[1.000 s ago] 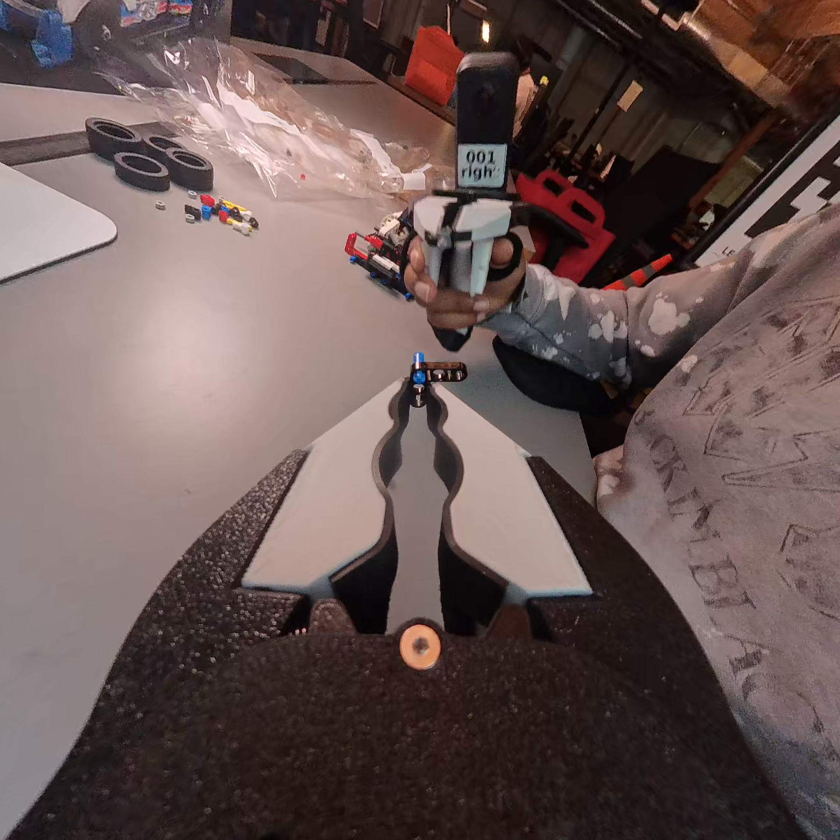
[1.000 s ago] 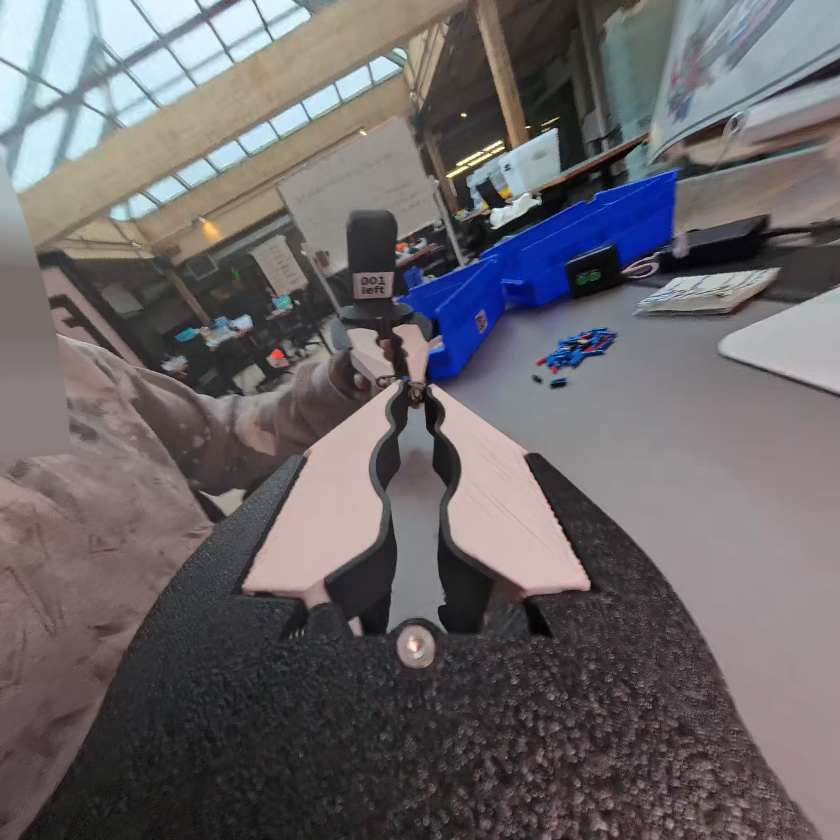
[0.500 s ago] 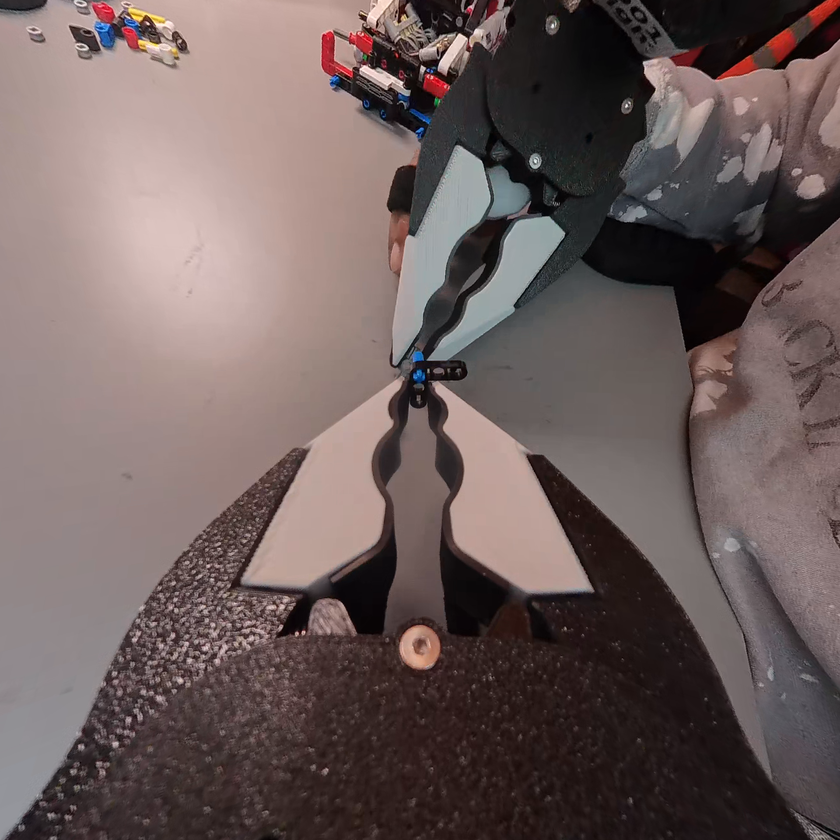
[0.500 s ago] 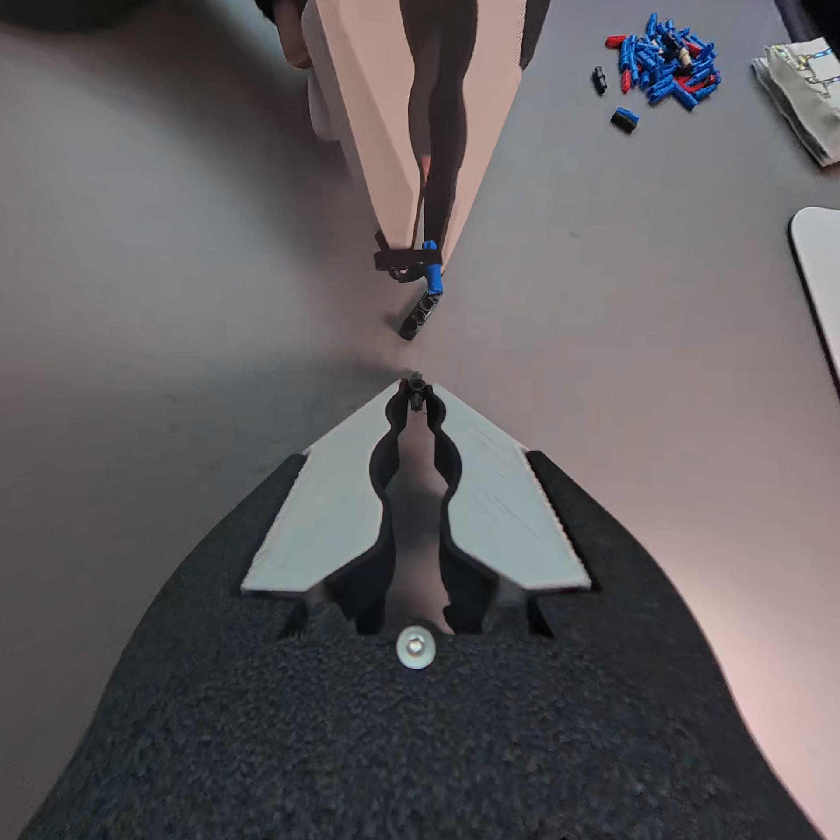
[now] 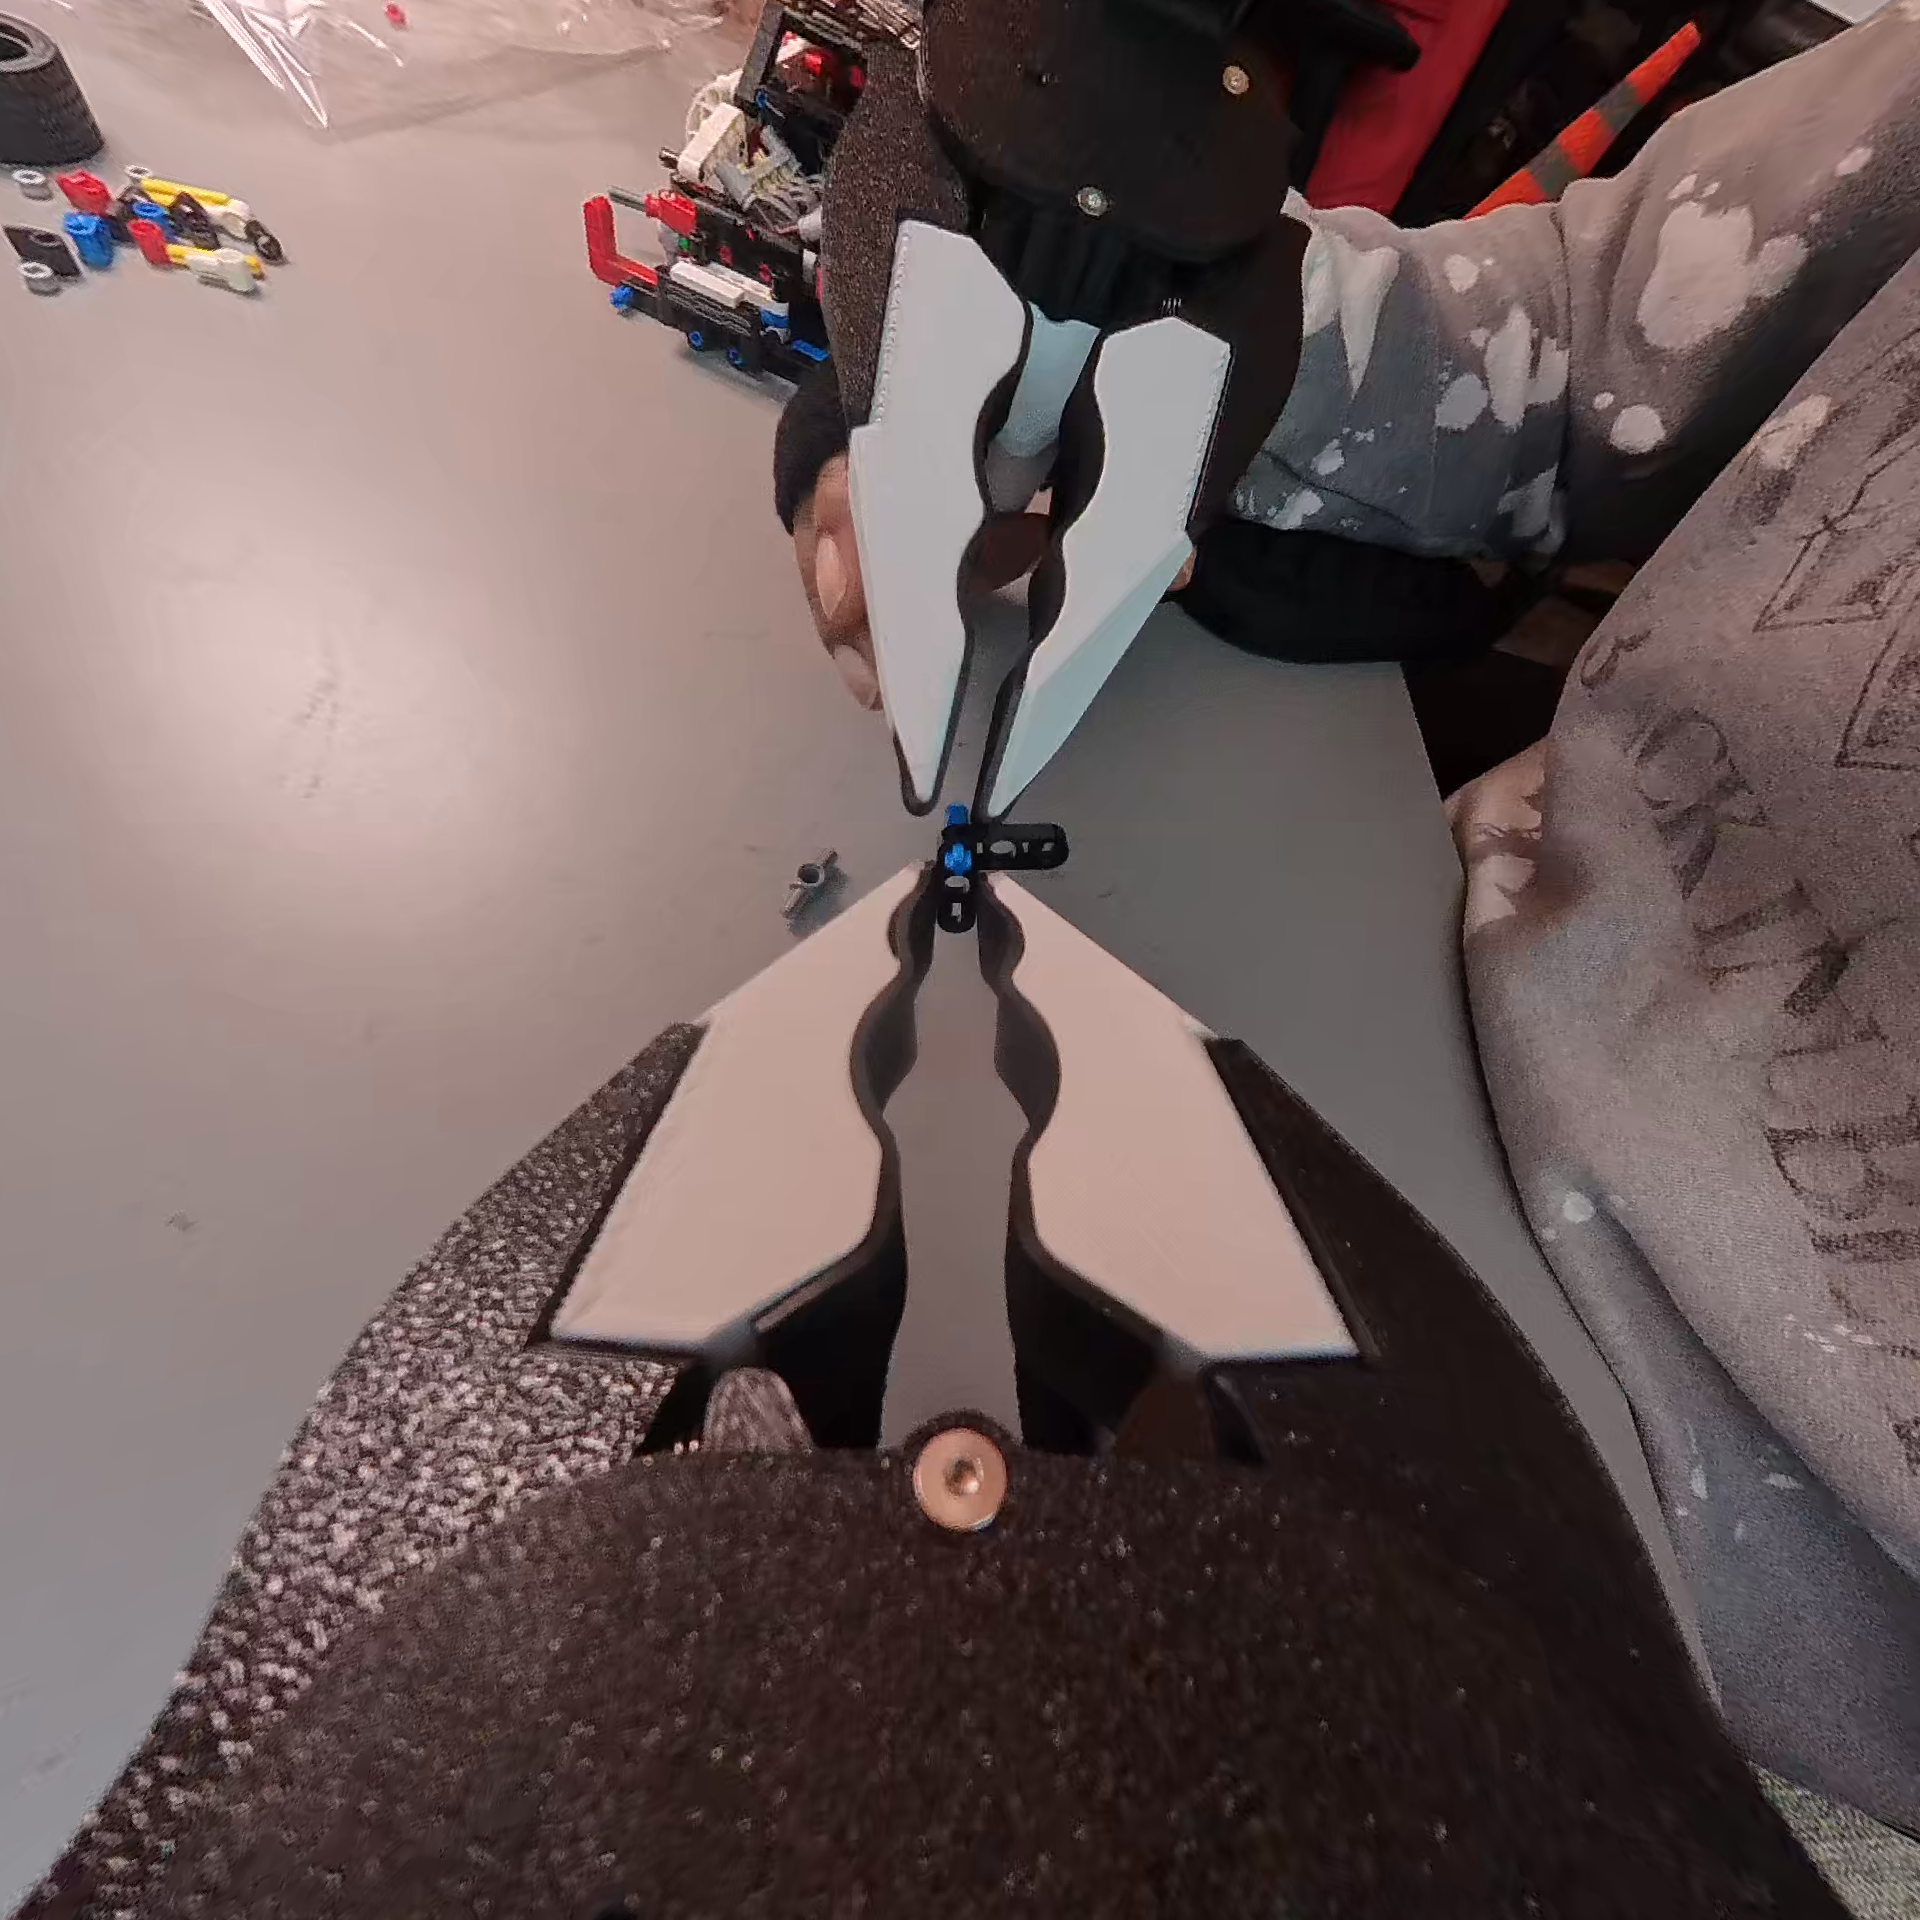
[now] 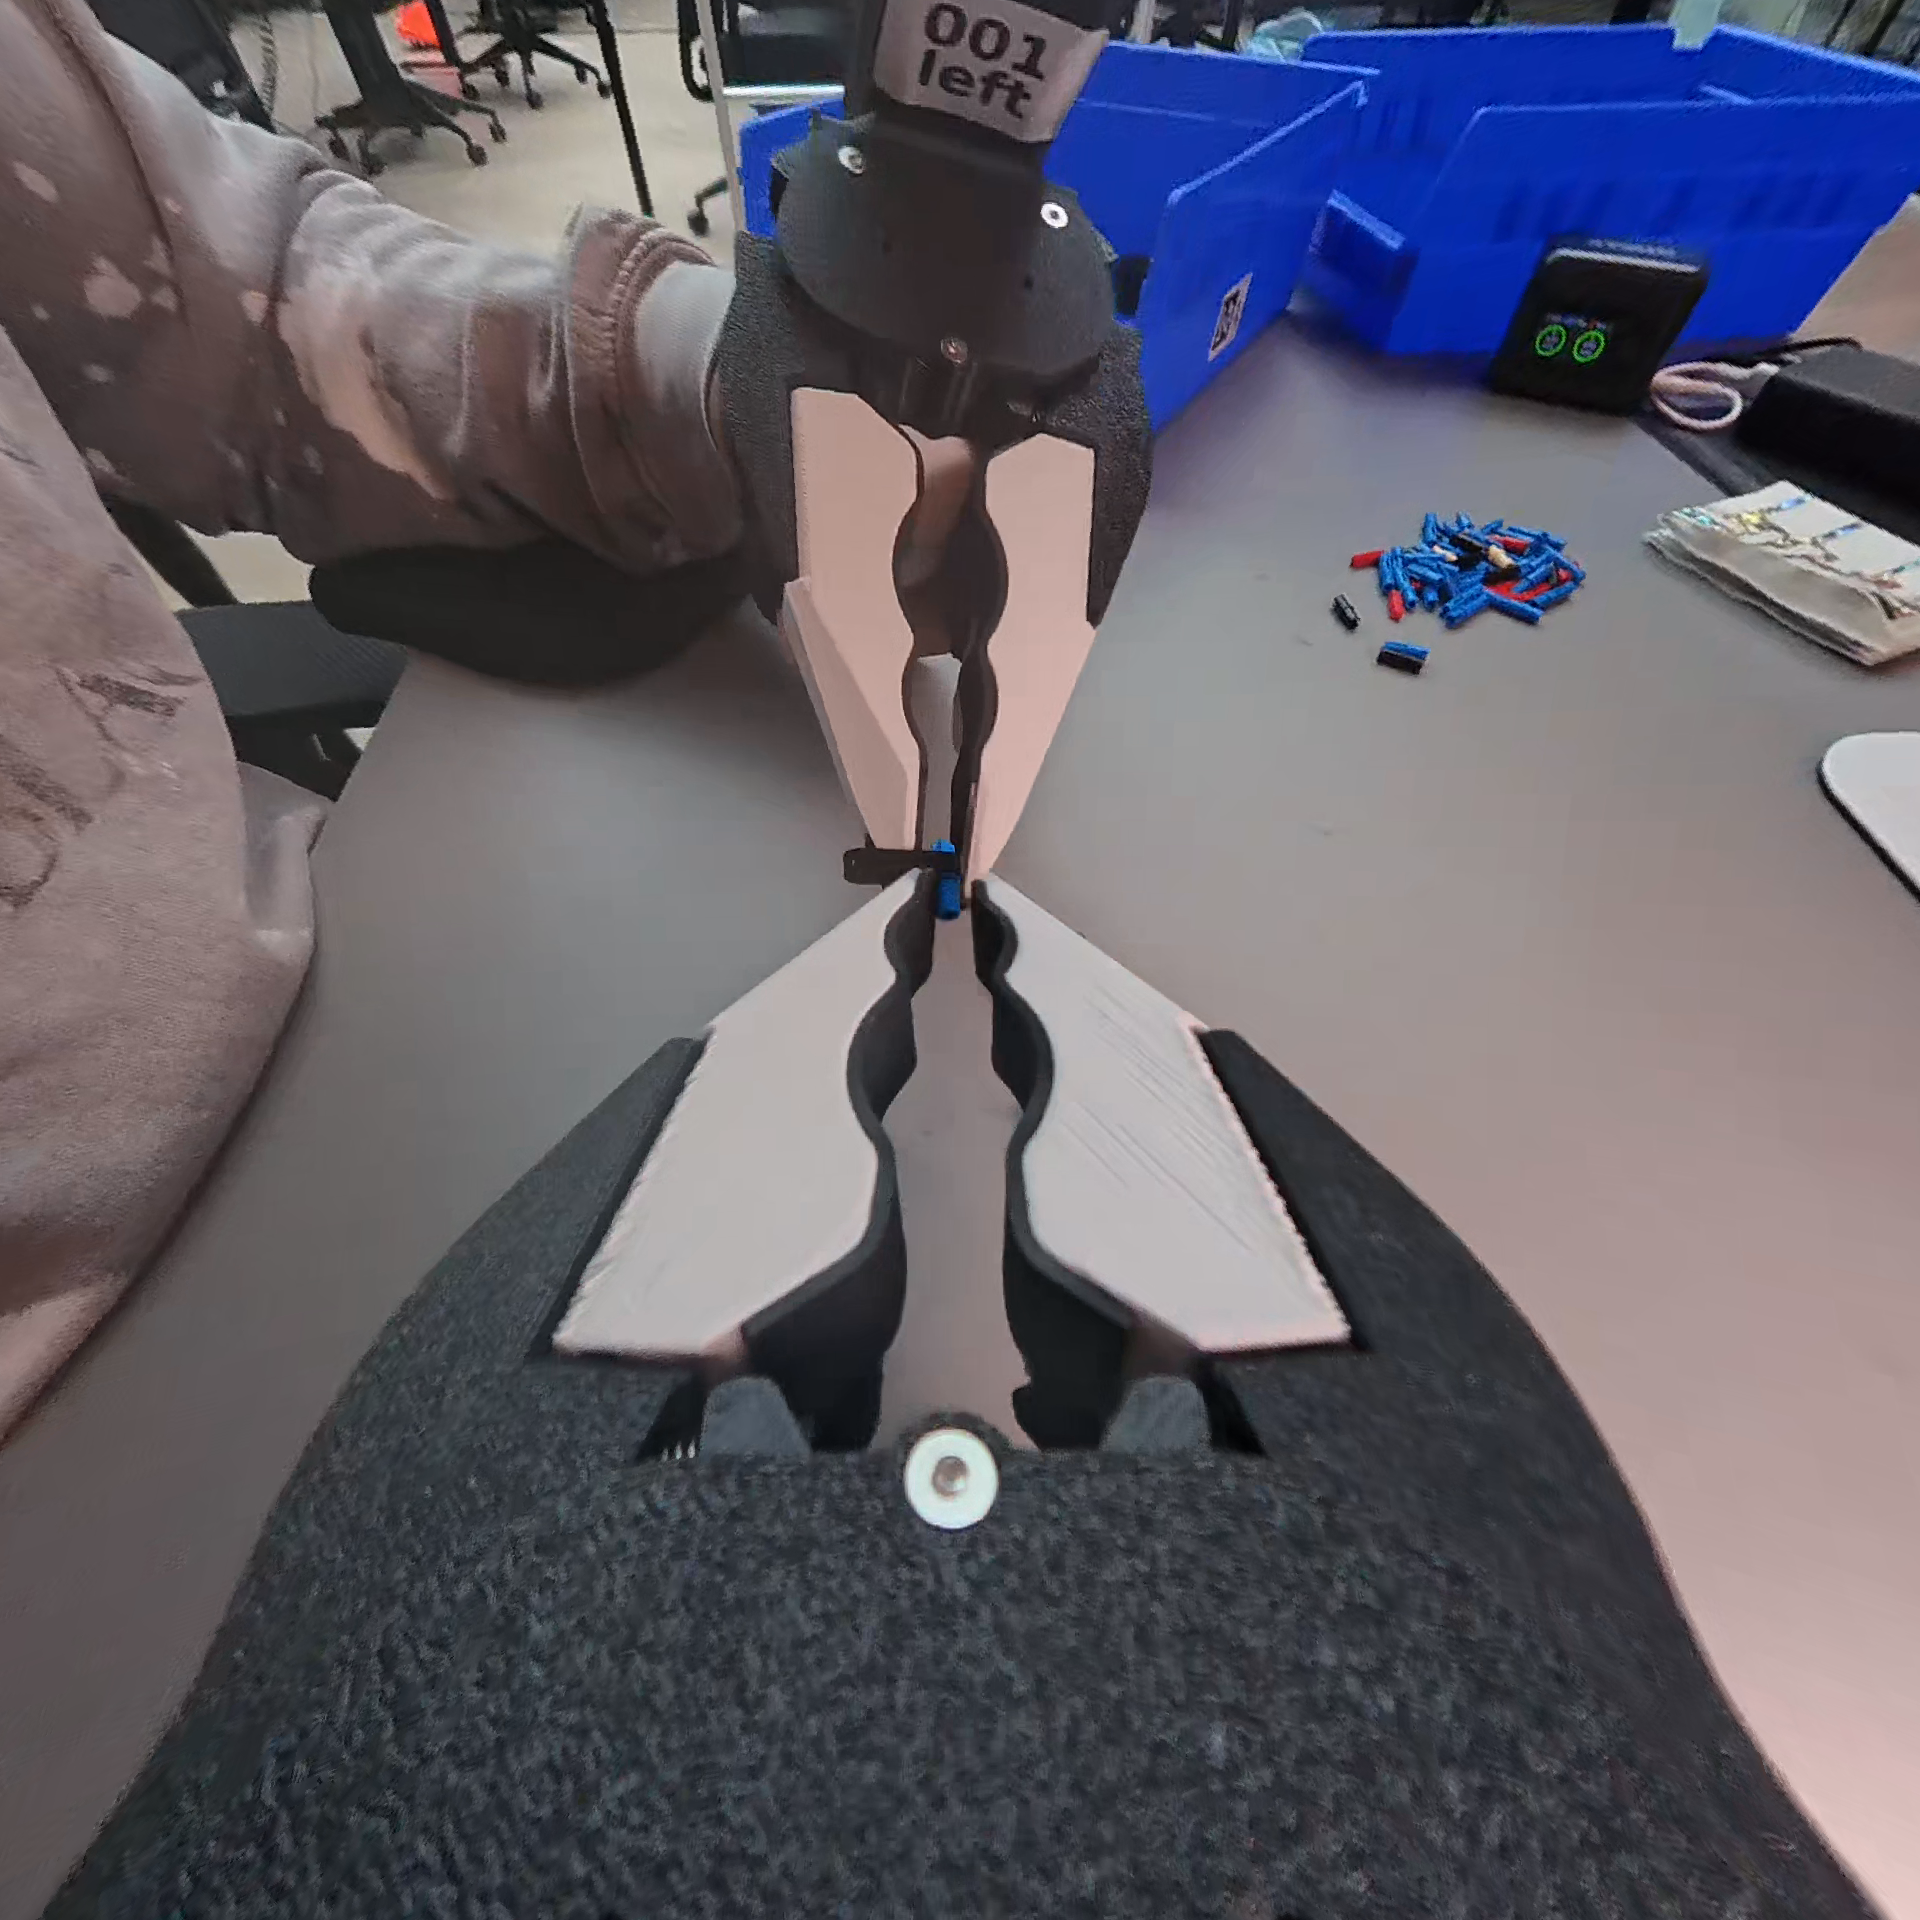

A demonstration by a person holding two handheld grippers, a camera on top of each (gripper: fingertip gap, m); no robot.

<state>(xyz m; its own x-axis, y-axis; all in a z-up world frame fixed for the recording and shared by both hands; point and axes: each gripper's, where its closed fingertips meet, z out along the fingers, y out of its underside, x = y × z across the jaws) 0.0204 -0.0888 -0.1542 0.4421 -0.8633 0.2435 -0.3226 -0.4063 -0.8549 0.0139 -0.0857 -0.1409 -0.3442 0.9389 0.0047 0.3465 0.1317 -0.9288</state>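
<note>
Far left of table: in my left wrist view I see a black tyre at the frame edge, and just beside it a scatter of small coloured pieces on the grey table.
Left-centre: a partly built brick model in black, red and white sits behind the tools; a small grey connector lies loose on the table near my left tips.
Left gripper: jaws pinched onto the black angled beam, which carries a blue pin; the beam's other arm sticks out sideways.
Right gripper: jaws a narrow gap apart around the blue pin; I cannot tell whether they press on it.
Where the piece is: held above the table, between the two sets of tips meeting nose to nose.
Right of centre: a pile of blue and red pins on the table, well apart from the tools.
Far right: a folded booklet, a small black device with green lights, and blue bins behind.
</note>
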